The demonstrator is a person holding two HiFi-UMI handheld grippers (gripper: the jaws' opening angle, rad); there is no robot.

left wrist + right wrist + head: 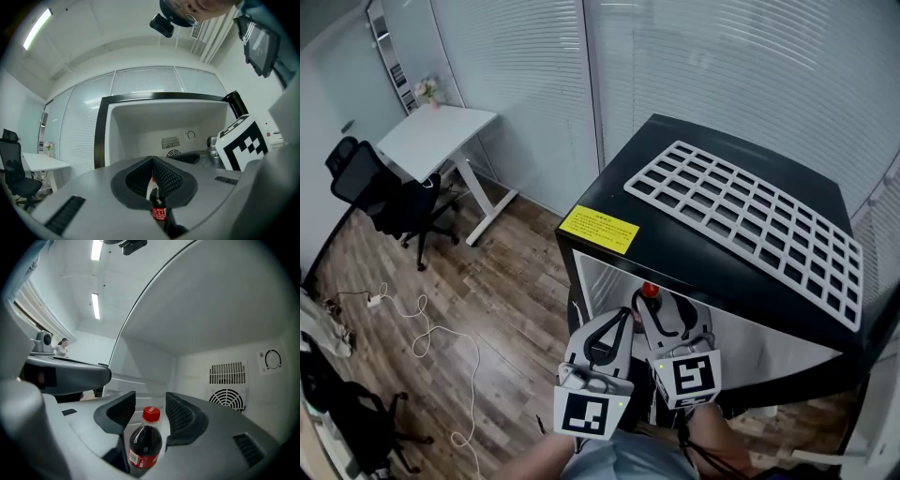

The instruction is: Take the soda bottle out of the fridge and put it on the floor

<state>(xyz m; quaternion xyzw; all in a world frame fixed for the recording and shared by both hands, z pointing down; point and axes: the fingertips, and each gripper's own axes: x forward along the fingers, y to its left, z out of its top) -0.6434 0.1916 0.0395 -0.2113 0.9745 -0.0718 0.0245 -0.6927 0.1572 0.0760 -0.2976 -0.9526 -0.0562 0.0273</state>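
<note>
Inside the fridge, right gripper wide open around soda bottle; left gripper closed.

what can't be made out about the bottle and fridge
Base of the bottle and what it stands on: right gripper view, cut off behind the right gripper; head view shows only its cap.
Wording on the label: left gripper view, too small, partly behind the left gripper.
Print on the yellow sticker: head view, too small.
Inside of the fridge: head view, mostly hidden under its own top.
</note>
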